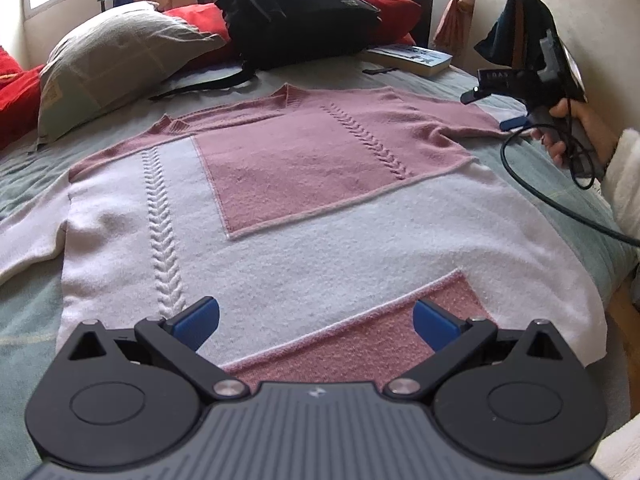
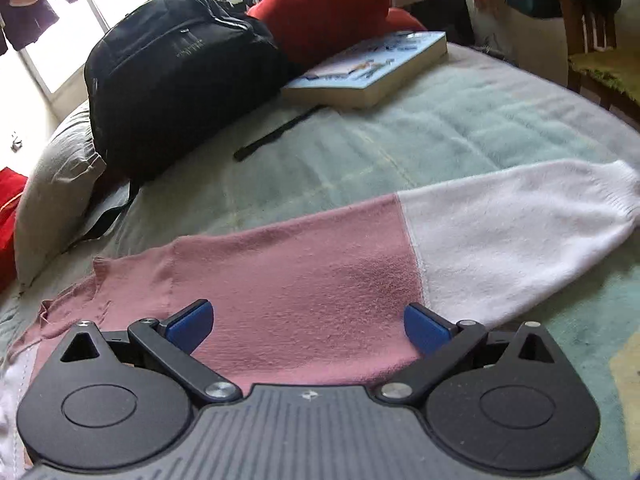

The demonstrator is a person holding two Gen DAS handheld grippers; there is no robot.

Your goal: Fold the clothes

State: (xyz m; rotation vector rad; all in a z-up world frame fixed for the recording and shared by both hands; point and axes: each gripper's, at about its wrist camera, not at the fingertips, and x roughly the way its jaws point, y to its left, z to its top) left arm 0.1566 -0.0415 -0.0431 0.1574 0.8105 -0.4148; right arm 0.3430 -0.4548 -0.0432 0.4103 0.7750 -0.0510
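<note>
On the bed [image 1: 540,196], over a pale green blanket, a pink-and-white sweater [image 1: 280,208] lies spread flat, neck toward the pillows and hem toward the left wrist camera; the left gripper [image 1: 316,320] hovers just above the hem with its blue fingers [image 1: 198,320] spread wide and nothing between them; one pad sits over white knit beside a cable stitch, the other over a pink patch near the hem. The right gripper [image 2: 308,322] is likewise spread wide and empty, poised over the pink upper part of the sleeve [image 2: 400,248]; that sleeve stretches out flat across the blanket, its white cuff end reaching toward the bed's edge. From the left view the right gripper [image 1: 508,110] shows at the far side of the sweater, held in a hand [image 1: 576,132] with a fluffy white cuff, a black cable trailing from it. Beyond the neck stand a black backpack [image 2: 176,76], leaning on a grey pillow [image 1: 112,68] and red cushions [image 2: 328,4]; a book [image 2: 368,72] lies flat just beside the backpack.
</note>
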